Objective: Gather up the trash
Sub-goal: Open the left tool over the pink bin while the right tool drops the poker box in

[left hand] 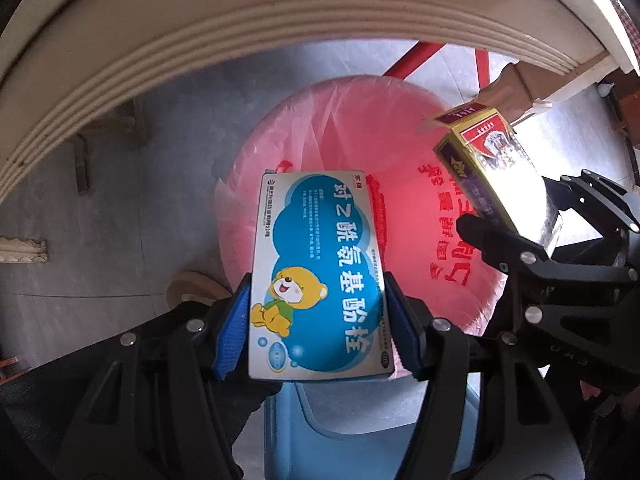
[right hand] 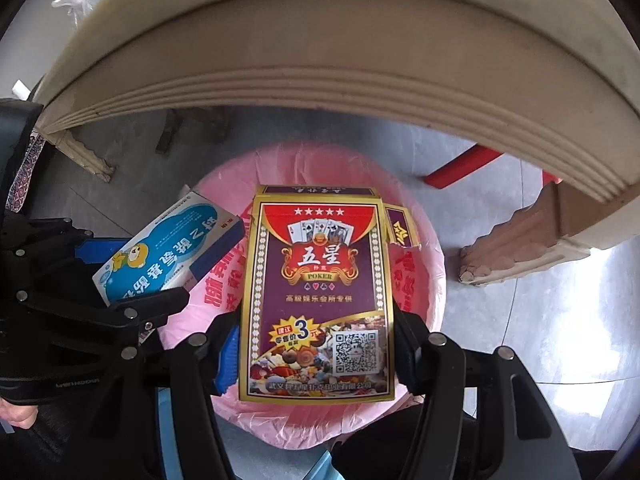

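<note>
The left gripper [left hand: 318,316] pinches a blue medicine box [left hand: 320,276] with a cartoon bear by its two long edges, the blue pads pressed against the sides, so the box hangs face-up in the lower centre of the left wrist view. The right gripper [right hand: 316,344] clamps a playing-card box [right hand: 318,300], purple and gold with a torn top flap, in the same edgewise way at the centre of the right wrist view. Both boxes sit directly over a round bin lined with a pink plastic bag [right hand: 424,280], which fills the middle of each frame behind them; held at the edges and pointed downward like this, each box would likely fall straight into the bag once the pads spread. The two boxes are near each other but apart, the medicine box at the left of the right wrist view and the card box at the upper right of the left wrist view. The bin stands on a grey tiled floor [right hand: 560,300], beside the cream, ridged edge of a worktop [right hand: 320,80] that arches across the top of both frames. A carved cream leg [right hand: 520,248] stands at right, and red bars [left hand: 424,60] show behind the bin.
</note>
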